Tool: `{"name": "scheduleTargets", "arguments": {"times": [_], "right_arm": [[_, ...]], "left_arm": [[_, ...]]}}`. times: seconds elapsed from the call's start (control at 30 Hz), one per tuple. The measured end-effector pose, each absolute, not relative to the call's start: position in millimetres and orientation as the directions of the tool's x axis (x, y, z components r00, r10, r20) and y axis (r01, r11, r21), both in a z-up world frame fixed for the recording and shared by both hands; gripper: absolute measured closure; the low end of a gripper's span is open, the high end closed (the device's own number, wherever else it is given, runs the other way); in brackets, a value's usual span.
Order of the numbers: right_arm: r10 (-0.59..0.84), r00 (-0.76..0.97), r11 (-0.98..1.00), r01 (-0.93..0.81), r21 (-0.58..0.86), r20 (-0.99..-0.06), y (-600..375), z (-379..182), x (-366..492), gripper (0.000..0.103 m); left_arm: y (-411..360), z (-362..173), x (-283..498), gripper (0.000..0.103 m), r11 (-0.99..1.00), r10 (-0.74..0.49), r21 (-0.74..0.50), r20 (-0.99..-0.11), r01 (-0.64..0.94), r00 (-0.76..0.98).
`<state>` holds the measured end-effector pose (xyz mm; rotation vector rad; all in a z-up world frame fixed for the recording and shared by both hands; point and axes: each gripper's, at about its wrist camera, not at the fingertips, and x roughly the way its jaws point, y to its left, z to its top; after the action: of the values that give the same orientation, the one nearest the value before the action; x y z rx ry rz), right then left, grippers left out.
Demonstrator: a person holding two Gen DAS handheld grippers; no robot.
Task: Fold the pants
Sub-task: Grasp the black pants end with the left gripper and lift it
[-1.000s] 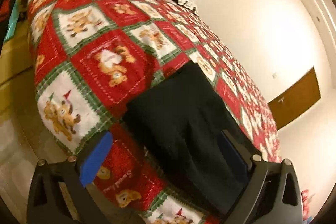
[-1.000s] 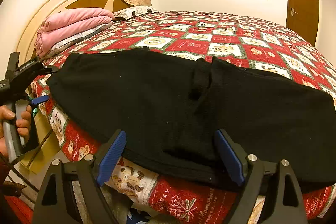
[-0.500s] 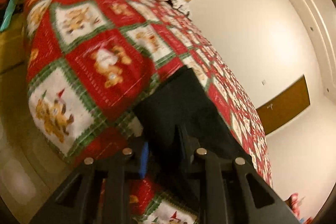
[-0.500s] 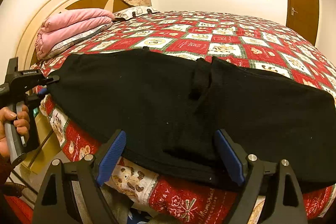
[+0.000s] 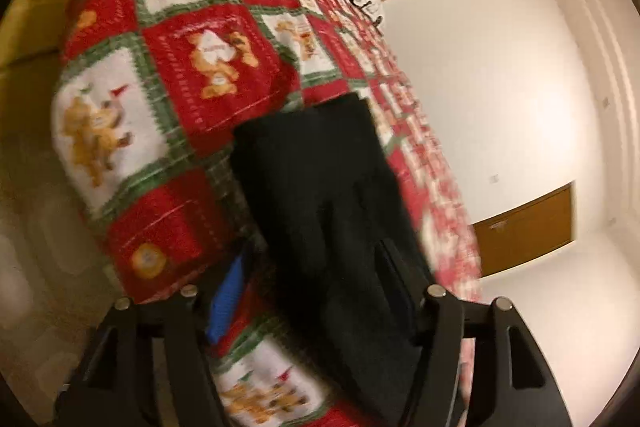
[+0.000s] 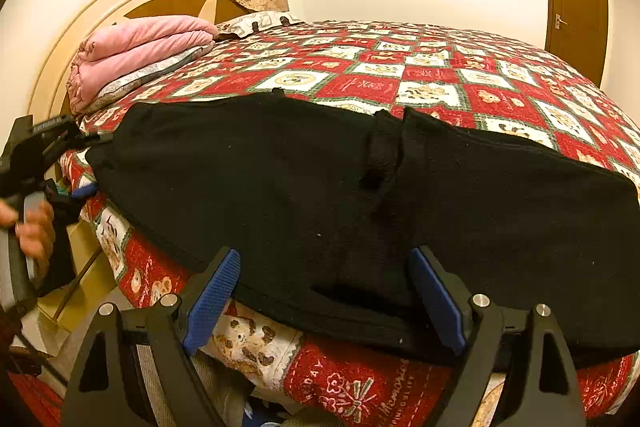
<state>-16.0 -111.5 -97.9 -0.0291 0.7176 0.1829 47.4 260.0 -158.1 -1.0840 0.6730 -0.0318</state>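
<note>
The left claw [image 5: 312,291] is spread around the pants [image 6: 320,195] end and the right claw [image 6: 324,291] gapes at the near hem; either could pinch the quilt [image 6: 360,87] too.

Both wrist views close, share pants [image 5: 320,195] (bed edge)

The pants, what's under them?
The pants lie on a red patchwork quilt covering the bed. The quilt beneath them is hidden, and so is anything else there.

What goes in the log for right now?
left hand-held gripper: open at pants end | right hand-held gripper: open at near edge | pants: flat on quilt
</note>
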Motion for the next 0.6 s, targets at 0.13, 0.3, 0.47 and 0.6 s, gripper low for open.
{"name": "scheduleTargets", "arguments": {"times": [0.13,0.3,0.47,0.6], "right_arm": [[0.158,0.738,0.984,-0.176,0.039,-0.656,-111.2,-97.9,-15.9,0.015],[0.16,0.738,0.983,-0.178,0.04,-0.655,-111.4,-98.1,-16.1,0.015],[0.175,0.74,0.982,-0.18,0.06,-0.649,-113.1,-98.2,-16.0,0.015],[0.181,0.761,0.983,-0.152,0.101,-0.623,-122.1,-92.0,-19.7,0.015]], "left_arm": [[281.5,-161.0,60.7,0.079,0.439,-0.354,-0.855,-0.448,-0.277,0.821],[268.5,-154.6,57.4,0.082,0.534,-0.332,-0.808,-0.47,-0.248,0.818],[240.8,-117.6,61.7,0.082,0.744,-0.265,-0.649,-0.505,-0.16,0.821],[194.2,-80.9,64.2,0.082,0.892,-0.233,-0.451,-0.497,-0.02,0.836]]}}
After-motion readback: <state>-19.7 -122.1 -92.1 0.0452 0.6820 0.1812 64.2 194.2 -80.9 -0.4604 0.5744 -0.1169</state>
